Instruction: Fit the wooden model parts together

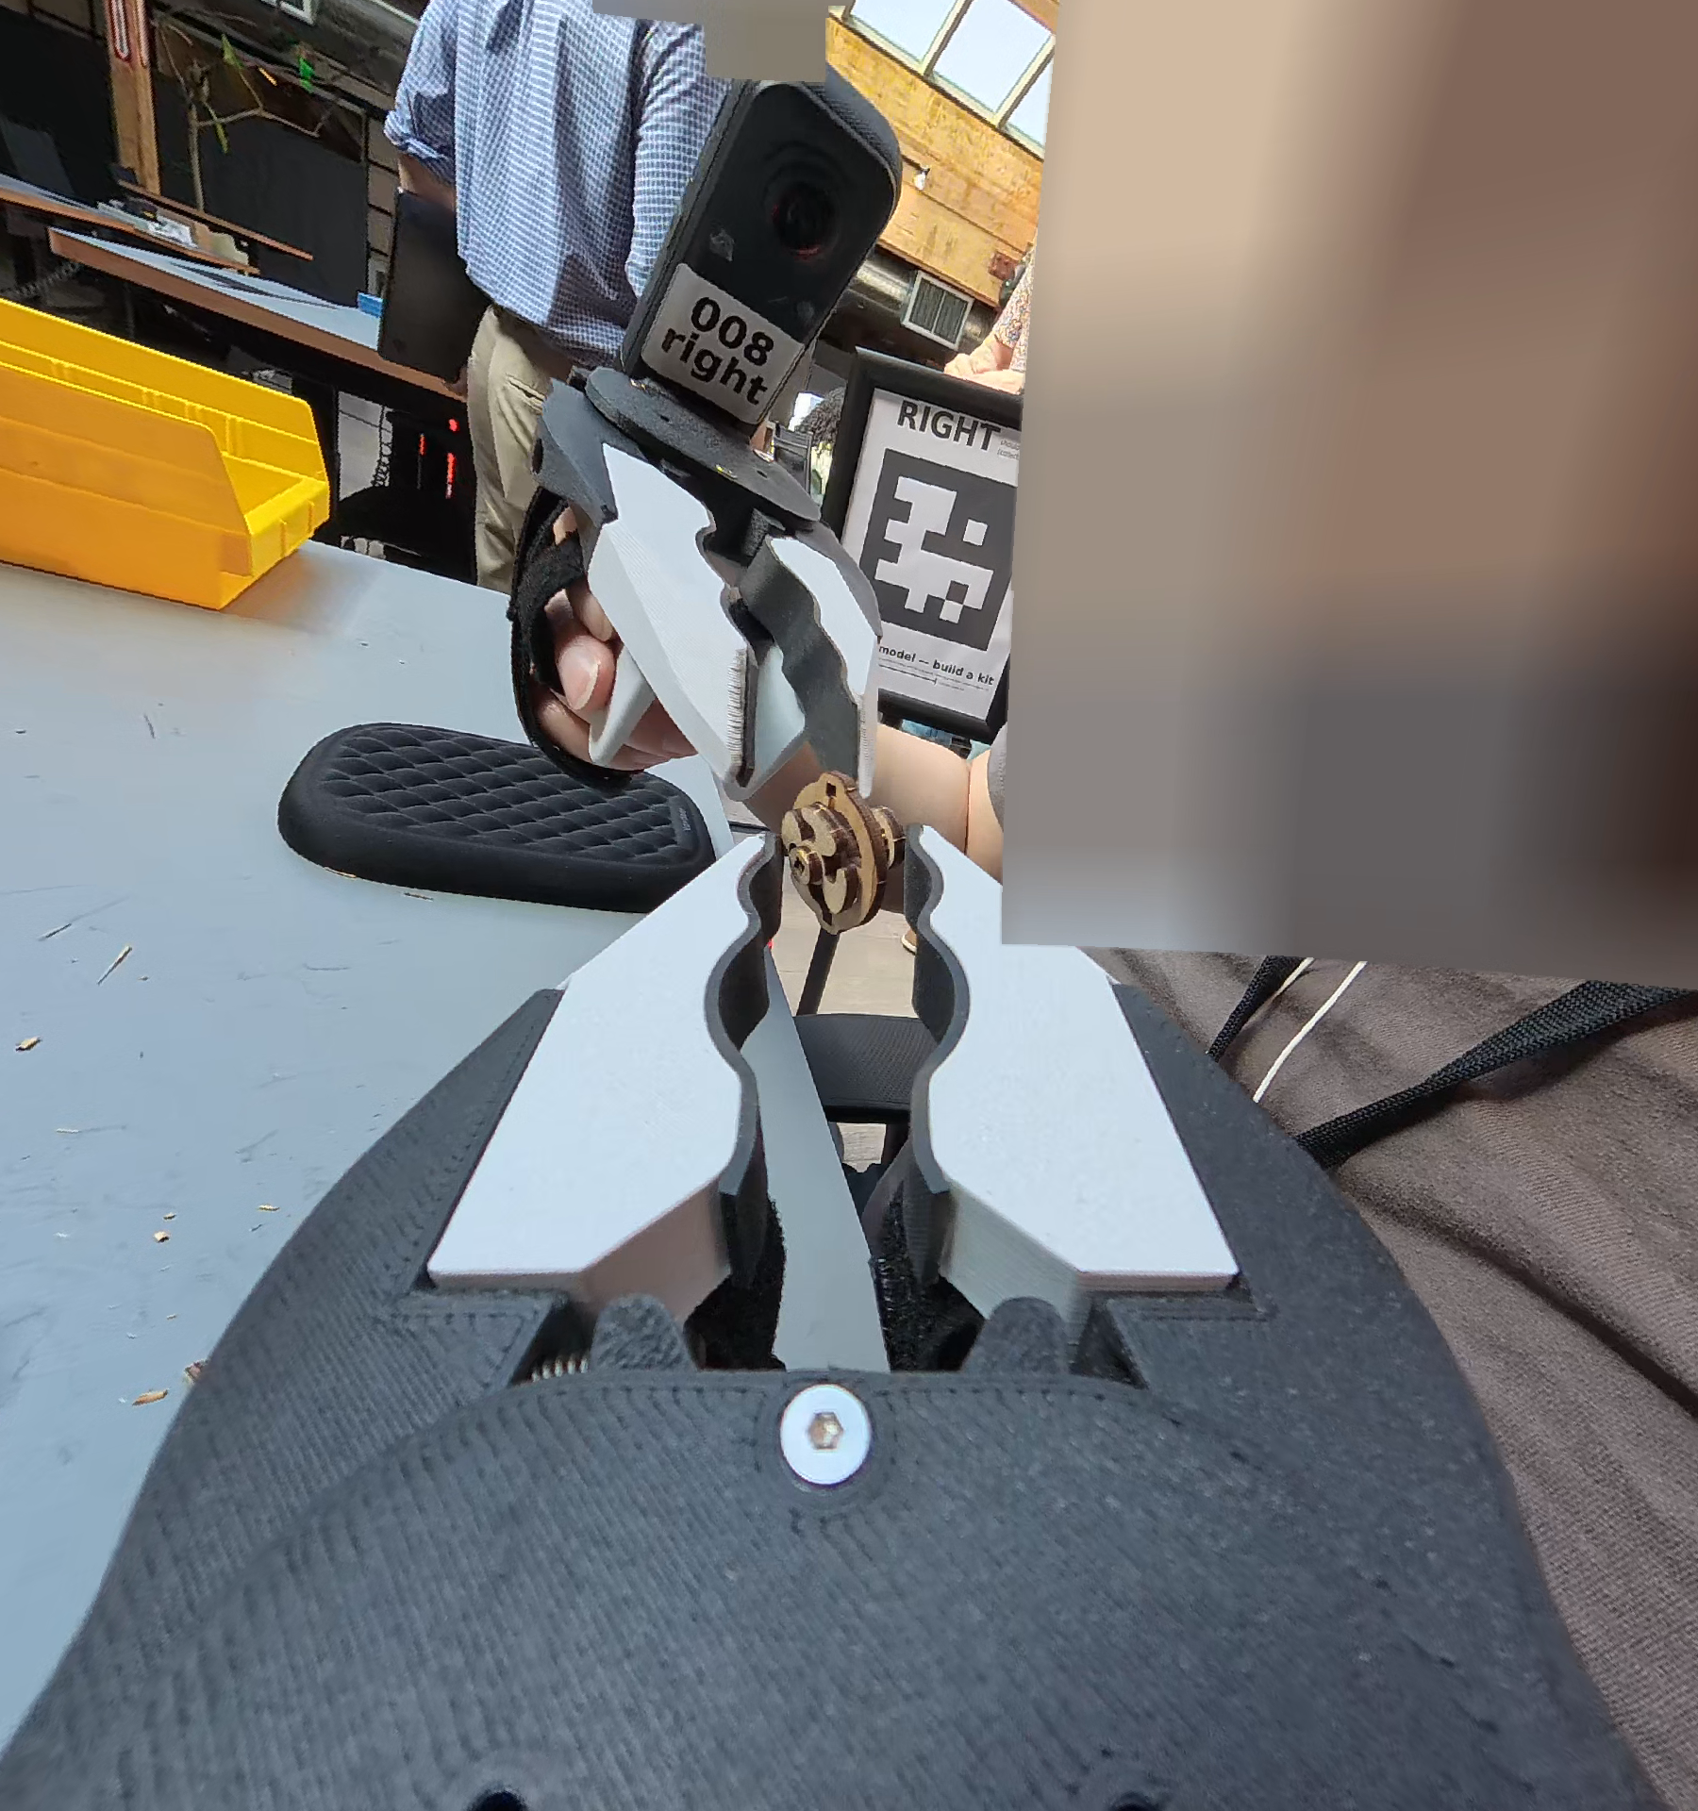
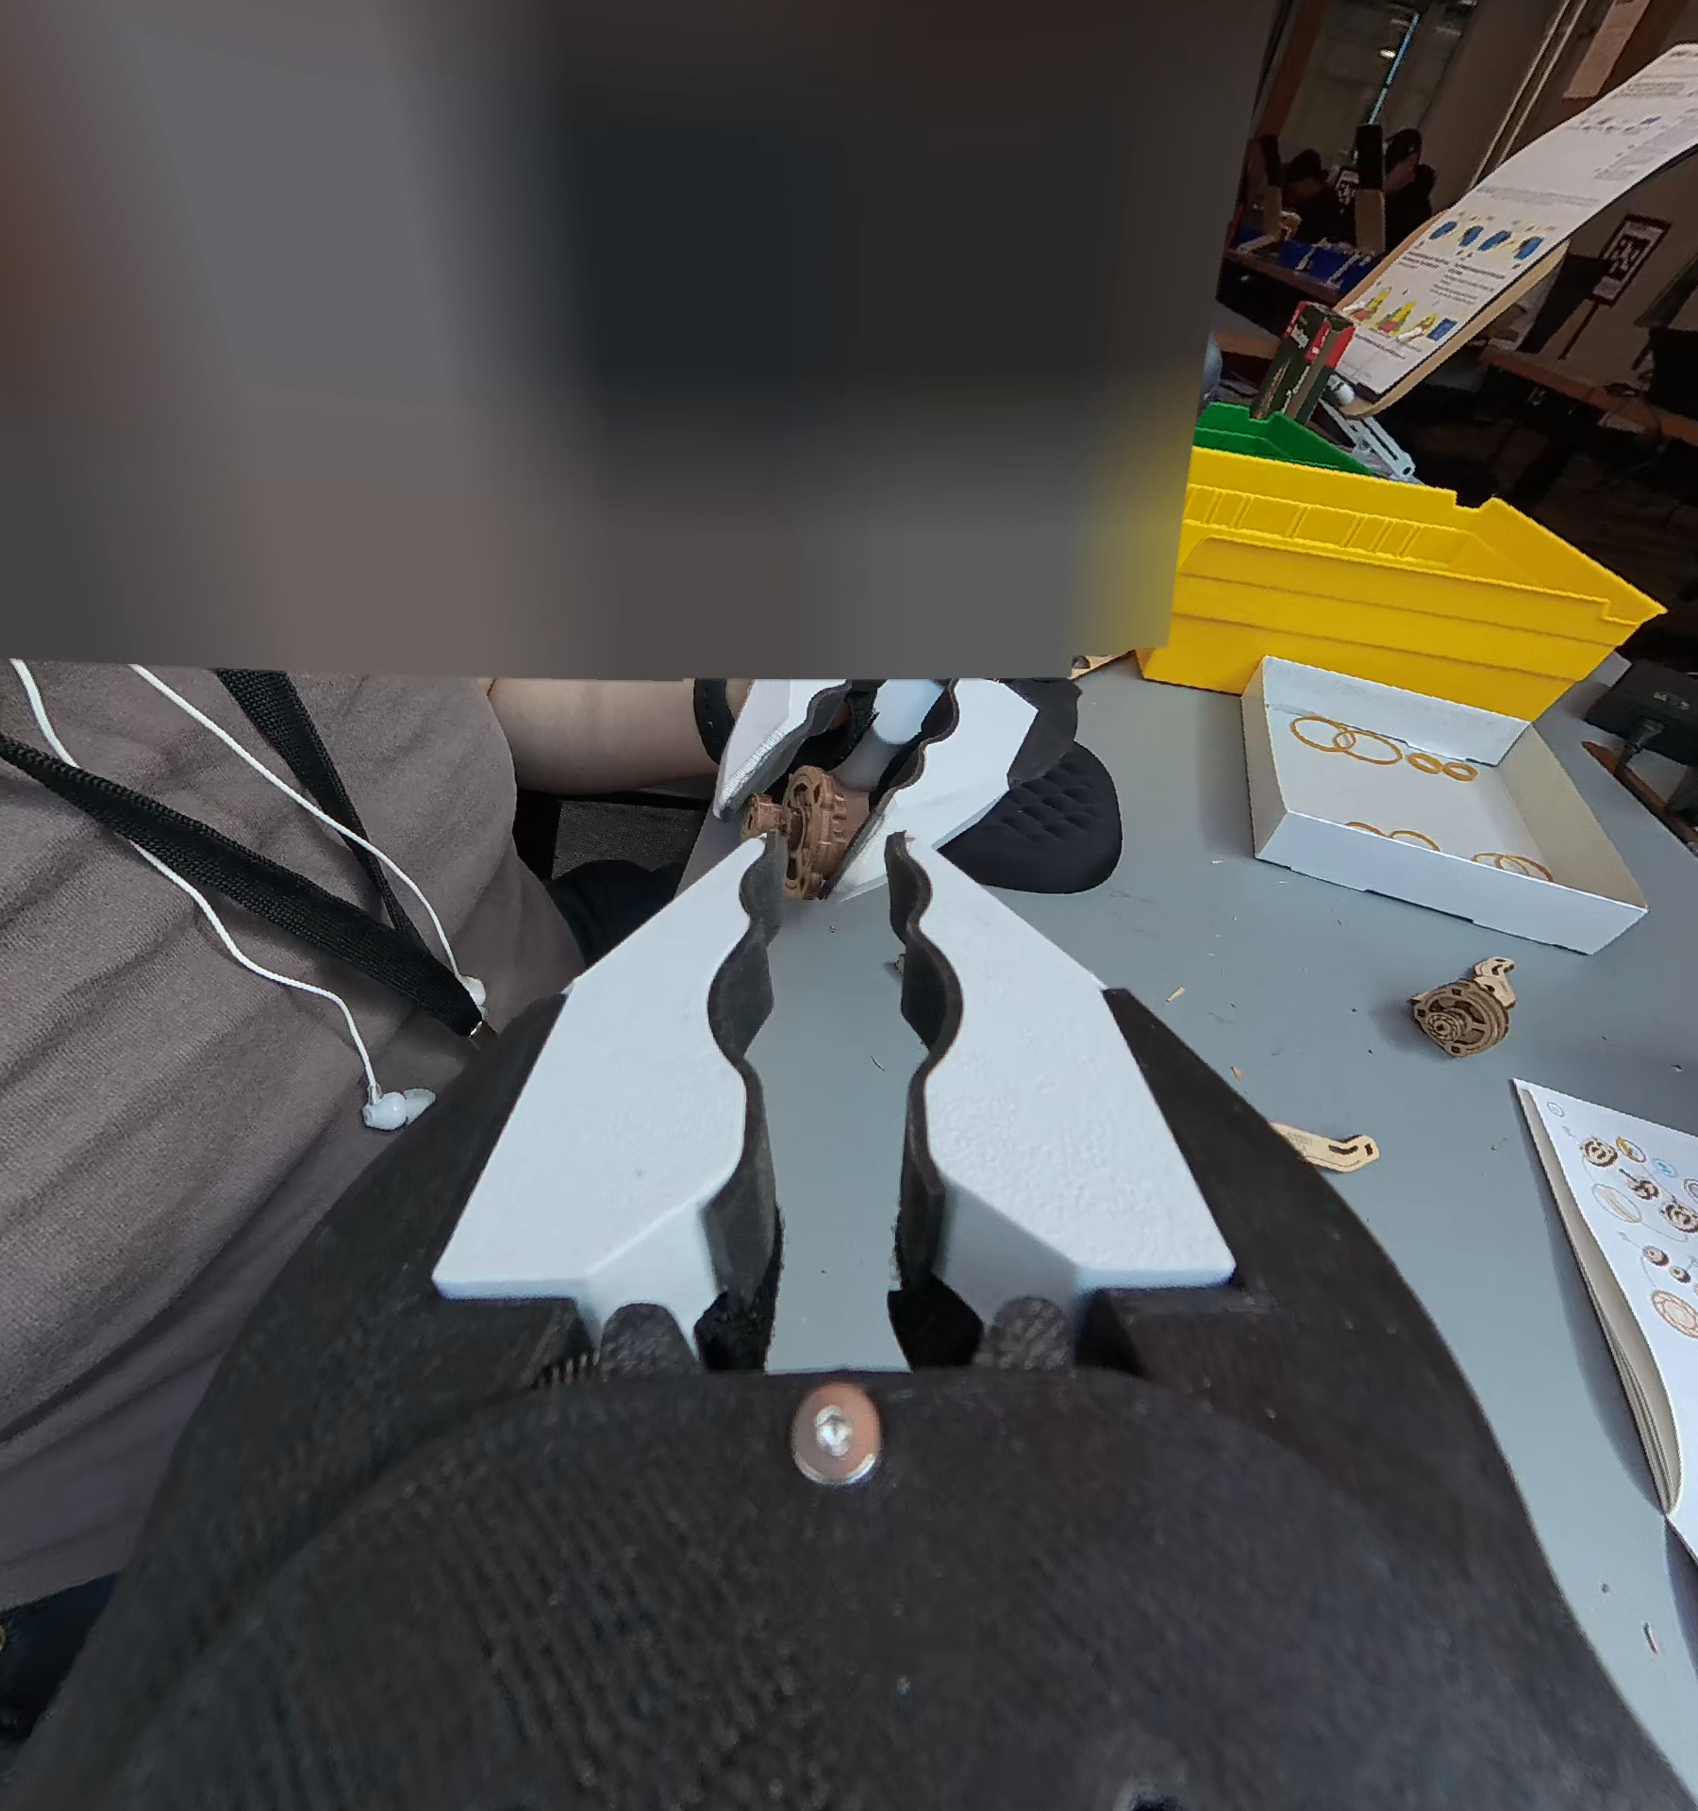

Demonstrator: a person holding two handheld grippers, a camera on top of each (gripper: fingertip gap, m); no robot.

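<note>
A small wooden gear assembly (image 1: 835, 855) on a short axle is held up in the air in front of the person's chest. My left gripper (image 1: 840, 848) is shut on it, with the fingertips at the two axle ends. In the right wrist view the same assembly (image 2: 806, 833) sits between the left gripper's fingers (image 2: 747, 755). My right gripper (image 2: 830, 851) has its jaws apart with grey table showing between them, and its left fingertip (image 2: 765, 862) touches the gear's rim. In the left wrist view the right gripper (image 1: 806, 779) comes down onto the gear from above.
On the grey table (image 2: 1168, 980) lie a second wooden assembly (image 2: 1463, 1019), a flat wooden piece (image 2: 1325, 1149), an instruction booklet (image 2: 1659, 1323) and a white tray (image 2: 1561, 921) of rubber bands. Yellow bins (image 2: 1394, 578) (image 1: 120, 461) stand at the back. A black padded rest (image 1: 492, 804) lies nearby. A person (image 1: 551, 196) stands behind. Both grippers' tips are close together, under 4 cm apart.
</note>
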